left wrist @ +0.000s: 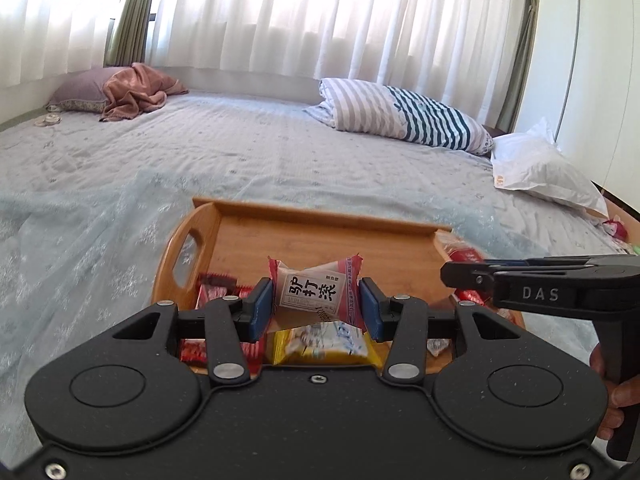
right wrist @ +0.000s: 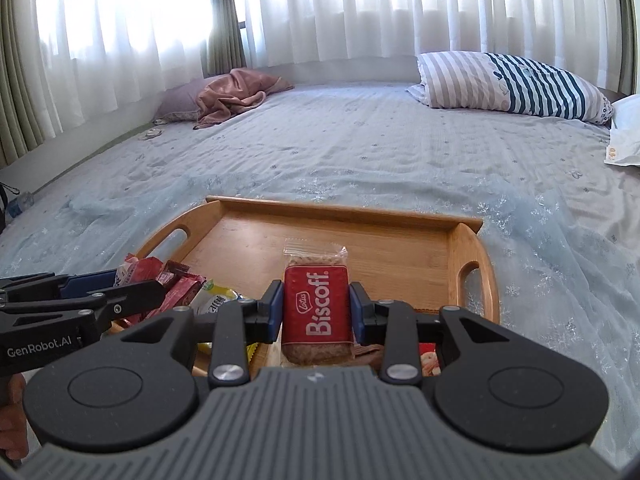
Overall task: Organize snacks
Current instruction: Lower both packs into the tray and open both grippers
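Big bed [right wrist: 380,140] w/ a light blue cover. Striped pillow [right wrist: 516,82] at the far right side, grey & dark blue stripes. Purple pillow [left wrist: 80,90] at the far left, w/ a pink blanket [left wrist: 138,90] bunched up on top of it. Small round thing [left wrist: 47,121] on the bed near the purple pillow, too small to tell what. White plastic bag [left wrist: 540,168] at the right edge of the bed. White curtains [right wrist: 360,8] behind, green ones [left wrist: 132,12] btw them.

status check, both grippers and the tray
Left gripper shut on pink snack packet. Right gripper shut on Biscoff packet. Both over wooden tray, far half bare.
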The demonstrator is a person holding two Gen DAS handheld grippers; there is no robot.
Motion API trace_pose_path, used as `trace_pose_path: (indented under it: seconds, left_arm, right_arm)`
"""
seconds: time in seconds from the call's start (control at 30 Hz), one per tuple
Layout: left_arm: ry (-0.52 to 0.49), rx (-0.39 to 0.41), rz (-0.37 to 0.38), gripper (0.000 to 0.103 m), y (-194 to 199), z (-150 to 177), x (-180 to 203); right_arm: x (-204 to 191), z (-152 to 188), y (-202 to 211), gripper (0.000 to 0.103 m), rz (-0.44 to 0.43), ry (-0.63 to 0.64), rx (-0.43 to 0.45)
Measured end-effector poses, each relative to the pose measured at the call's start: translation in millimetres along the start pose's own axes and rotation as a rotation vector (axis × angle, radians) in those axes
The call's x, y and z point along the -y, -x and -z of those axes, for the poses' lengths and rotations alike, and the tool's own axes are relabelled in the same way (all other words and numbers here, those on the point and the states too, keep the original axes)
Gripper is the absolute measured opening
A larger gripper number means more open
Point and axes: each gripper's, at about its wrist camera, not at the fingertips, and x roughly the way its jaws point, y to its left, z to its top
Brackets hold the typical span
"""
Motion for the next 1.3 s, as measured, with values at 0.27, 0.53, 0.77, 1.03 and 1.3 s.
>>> trace_pose_path:
  seconds: [0.27, 0.53, 0.77, 1.03, 1.3]
  left_arm:
    - [-0.025, 0.006, 0.024, 0.044, -29, -16, 10]
    - [-0.025, -0.003, 0.030, 0.044, -67, -28, 13]
    - [-0.015, -0.027, 0.020, 0.044, -91, -29, 7]
    - [0.000, -0.021, 0.013, 0.044, -95, -27, 0]
    - [-0.002, -0.020, 0.020, 0.045, -93, -25, -1]
  right_arm:
    - [13, -10, -15, 0.040, -0.002, -0.015, 0.006]
    - [28, -17, -34, 0.038, 0.022, -0.018, -0.008]
    - [40, -12, -34, 0.061, -0.035, -0.058, -0.037]
    - [10, 0, -60, 0.064, -0.044, 0.140, -0.188]
    - [-15, 1, -71, 0.042, -0.014, 0.310, -0.233]
